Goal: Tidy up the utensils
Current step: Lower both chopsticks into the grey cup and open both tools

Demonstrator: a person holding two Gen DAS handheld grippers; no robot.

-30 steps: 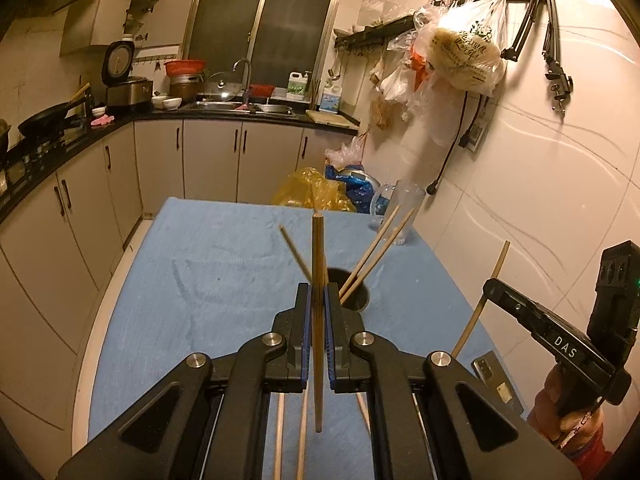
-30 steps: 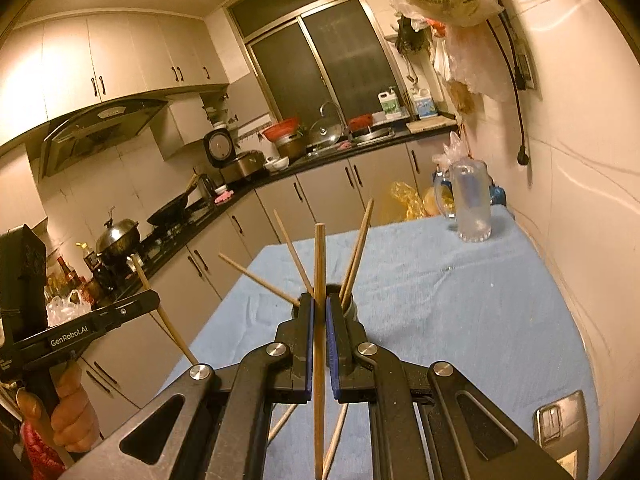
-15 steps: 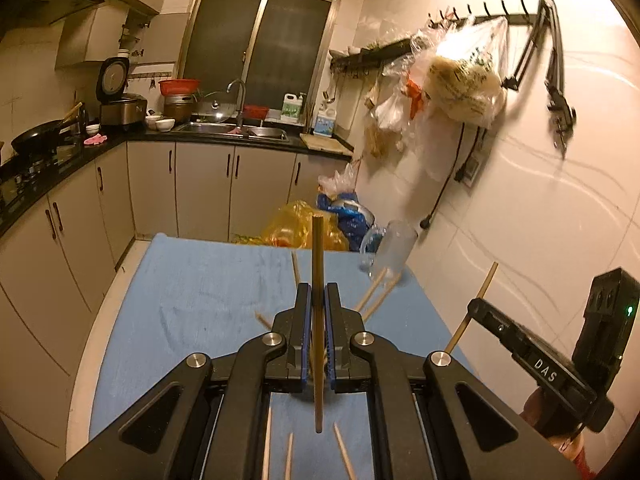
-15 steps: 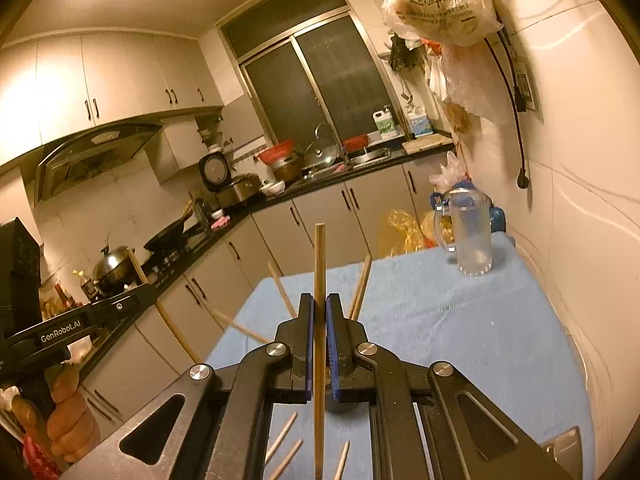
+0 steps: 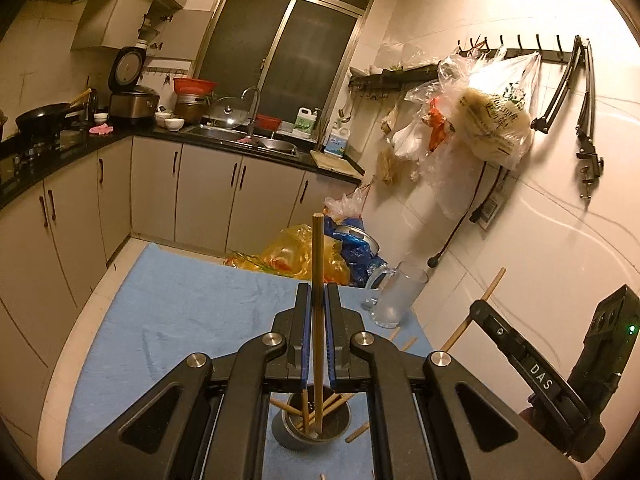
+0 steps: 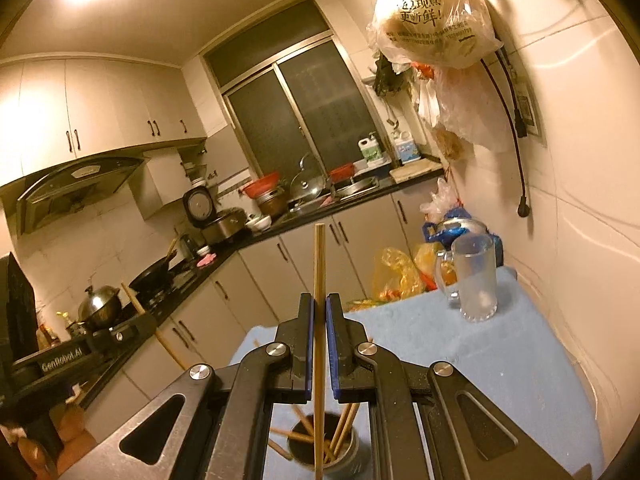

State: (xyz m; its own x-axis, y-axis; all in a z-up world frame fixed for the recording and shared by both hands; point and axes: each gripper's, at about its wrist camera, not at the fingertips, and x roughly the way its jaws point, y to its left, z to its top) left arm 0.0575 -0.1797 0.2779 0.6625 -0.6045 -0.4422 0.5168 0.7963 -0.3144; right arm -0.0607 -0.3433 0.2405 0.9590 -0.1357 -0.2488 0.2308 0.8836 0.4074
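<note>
Two grippers are mine, each clamped tight on a single wooden chopstick.

From the left wrist view, my left gripper [image 5: 316, 300] pinches its chopstick [image 5: 317, 264] upright between the blue pads, the lower end dipping into the metal holder [image 5: 310, 426] below. That holder stands on the blue tablecloth [image 5: 180, 312] and has several chopsticks leaning inside; a few loose ones [image 5: 358, 432] lie on the cloth beside it. An empty glass mug [image 5: 396, 294] stands near the table's far right corner, by the tiled wall [image 5: 540, 232]. Beyond are grey cabinets [image 5: 208, 196], a sink [image 5: 244, 136] and a dark window [image 5: 280, 44].

From the right wrist view, my right gripper [image 6: 319, 308] squeezes another chopstick [image 6: 319, 264], also upright, its lower end over the same holder [image 6: 320, 450] of leaning sticks. The mug [image 6: 474, 280] stands farther along the cloth [image 6: 500, 360]. A bag [image 6: 432, 24] hangs on the wall, and my left gripper [image 6: 132, 326] shows at the left edge.
</note>
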